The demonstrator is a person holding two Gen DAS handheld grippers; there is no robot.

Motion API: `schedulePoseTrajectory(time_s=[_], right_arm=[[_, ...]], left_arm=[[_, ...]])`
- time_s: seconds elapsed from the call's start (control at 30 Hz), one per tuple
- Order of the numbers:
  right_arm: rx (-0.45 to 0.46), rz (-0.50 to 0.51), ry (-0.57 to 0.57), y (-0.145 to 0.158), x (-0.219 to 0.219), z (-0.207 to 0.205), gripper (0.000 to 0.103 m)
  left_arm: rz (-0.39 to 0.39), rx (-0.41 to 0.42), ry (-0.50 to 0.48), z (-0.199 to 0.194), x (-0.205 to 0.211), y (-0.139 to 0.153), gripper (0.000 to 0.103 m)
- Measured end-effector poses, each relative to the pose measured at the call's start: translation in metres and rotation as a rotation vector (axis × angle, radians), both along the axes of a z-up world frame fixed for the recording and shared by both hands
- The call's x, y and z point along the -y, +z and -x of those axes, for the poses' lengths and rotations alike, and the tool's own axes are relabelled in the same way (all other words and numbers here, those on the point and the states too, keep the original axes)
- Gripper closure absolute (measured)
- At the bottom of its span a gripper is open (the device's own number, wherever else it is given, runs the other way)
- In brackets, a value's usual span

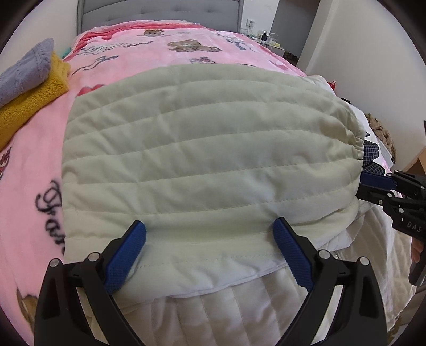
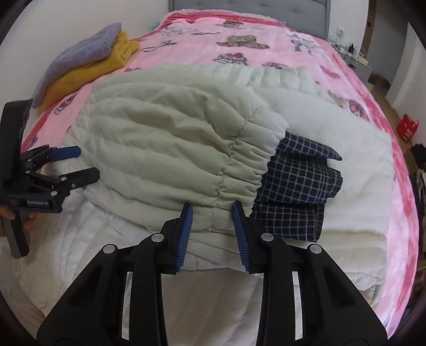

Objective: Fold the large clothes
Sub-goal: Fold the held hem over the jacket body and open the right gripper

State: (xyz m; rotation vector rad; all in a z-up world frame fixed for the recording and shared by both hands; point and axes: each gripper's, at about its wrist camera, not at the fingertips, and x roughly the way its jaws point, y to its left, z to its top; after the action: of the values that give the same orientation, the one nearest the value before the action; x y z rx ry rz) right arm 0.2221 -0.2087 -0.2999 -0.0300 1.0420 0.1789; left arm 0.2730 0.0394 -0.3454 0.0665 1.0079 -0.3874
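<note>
- Bedroom: bed w/ pink teddy-bear blanket (image 2: 266, 29), grey headboard (image 1: 159, 13) at far end.
- Pale green quilted jacket (image 1: 199, 149) lies folded mid-bed on a white quilt (image 2: 80, 239); gathered elastic hem faces my right side.
- Navy checked garment (image 2: 295, 186) sits just beside that hem, touching it.
- My left tool (image 1: 209, 252): jaws spread wide, straddling the jacket's near folded edge, not clamped.
- My right tool (image 2: 211, 234): jaws parted, blue pads either side of the hem seam; can't tell if they're squeezing fabric.
- Grey knit (image 2: 80, 53) stacked on a mustard towel (image 2: 87, 71), far left of the bed.
</note>
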Motion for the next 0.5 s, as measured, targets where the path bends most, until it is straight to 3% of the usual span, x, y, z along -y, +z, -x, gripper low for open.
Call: schedulePoseTrajectory(time_s=[0.37,0.4,0.47,0.5], right_arm=[[0.006,0.052,-0.014,0.001,-0.007,-0.002,0.070],[0.036,0.049,-0.012,0.009,-0.008,0.003,0.068],[0.085,0.022,-0.005,0.024,-0.008,0.012,0.039],[0.108,0.022,-0.007,0.030,-0.010,0.019,0.033]], left_arm=[[-0.011,0.027,-0.001,0.003,0.003,0.000,0.008],[-0.004,0.034,0.010,0.004,0.001,0.004,0.007],[0.024,0.042,0.042,0.009,-0.004,0.014,0.007],[0.049,0.036,0.063,0.012,-0.008,0.020,0.006]])
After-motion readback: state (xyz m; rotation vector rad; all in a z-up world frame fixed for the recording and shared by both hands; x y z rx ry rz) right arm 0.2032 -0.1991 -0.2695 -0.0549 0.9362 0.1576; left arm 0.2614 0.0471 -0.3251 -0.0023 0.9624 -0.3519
